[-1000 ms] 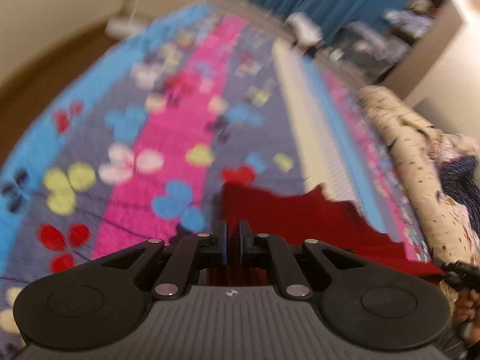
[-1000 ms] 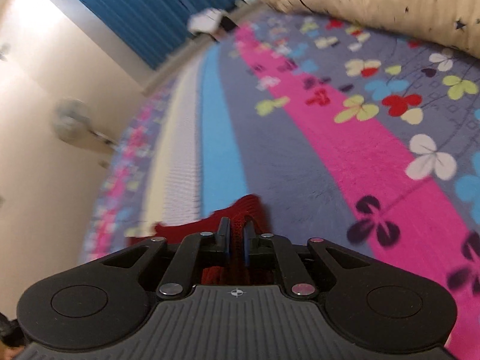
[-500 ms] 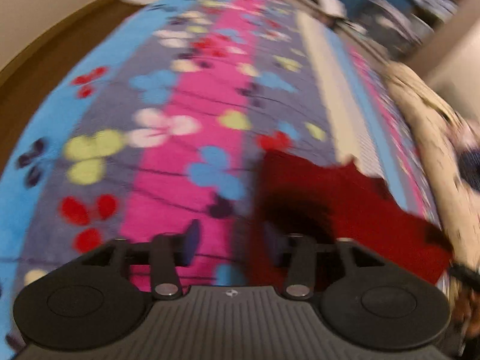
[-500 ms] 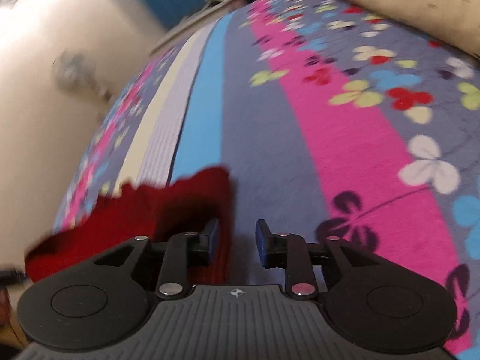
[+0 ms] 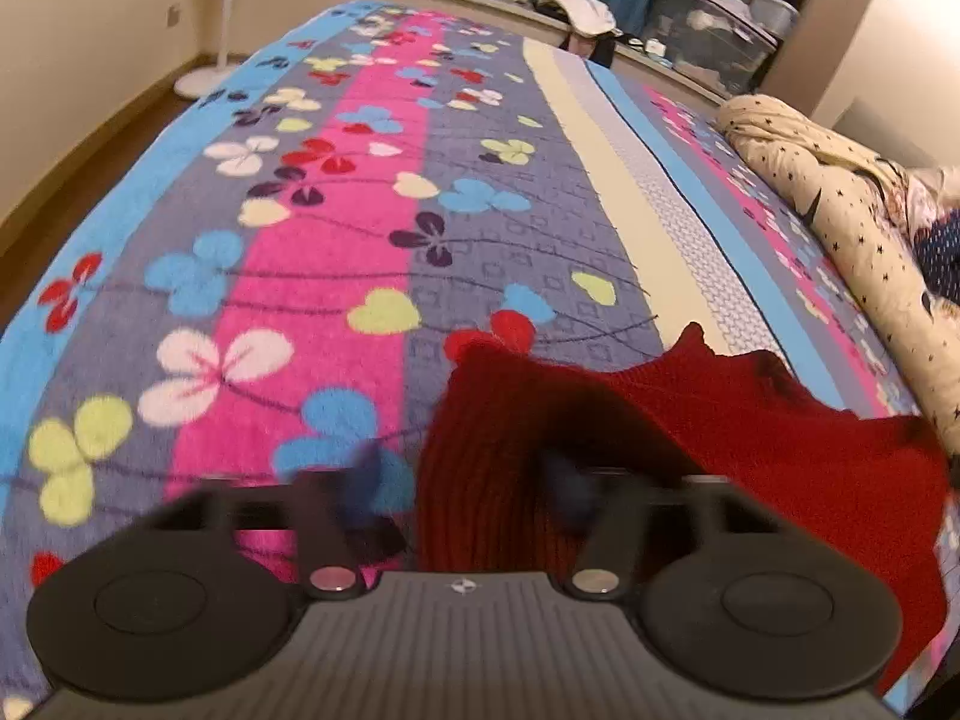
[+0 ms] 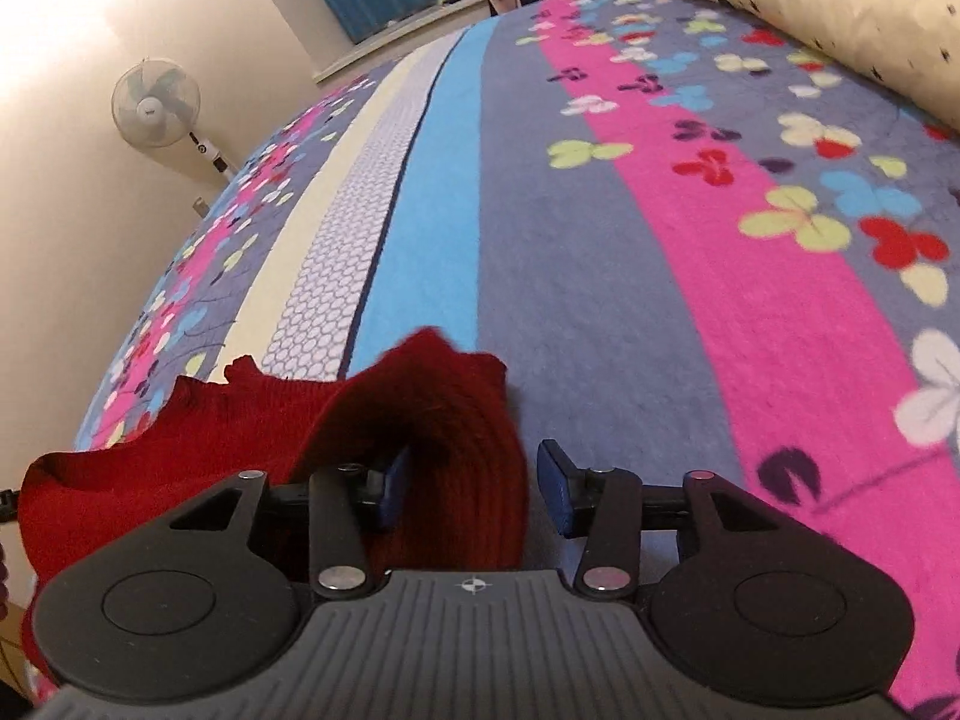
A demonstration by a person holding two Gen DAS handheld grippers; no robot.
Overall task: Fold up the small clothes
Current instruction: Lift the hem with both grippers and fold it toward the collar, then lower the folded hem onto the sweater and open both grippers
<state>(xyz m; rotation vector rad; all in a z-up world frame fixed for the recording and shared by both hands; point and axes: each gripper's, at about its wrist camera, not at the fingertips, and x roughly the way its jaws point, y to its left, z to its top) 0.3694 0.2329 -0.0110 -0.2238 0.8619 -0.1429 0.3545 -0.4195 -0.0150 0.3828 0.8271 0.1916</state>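
Lying on the bed (image 5: 336,276): red knit cloth (image 5: 690,420), near edge.
Left gripper (image 5: 462,480): jaws closing, cloth edge between, not pinched.
Right gripper (image 6: 474,480): jaws closing, cloth corner between, not pinched.

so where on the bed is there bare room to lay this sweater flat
The flowered blanket is bare ahead of the red knit sweater, from the pink stripe across to the cream stripe. It is crowded along the star-print duvet and at the far edge, where white clothes are piled.
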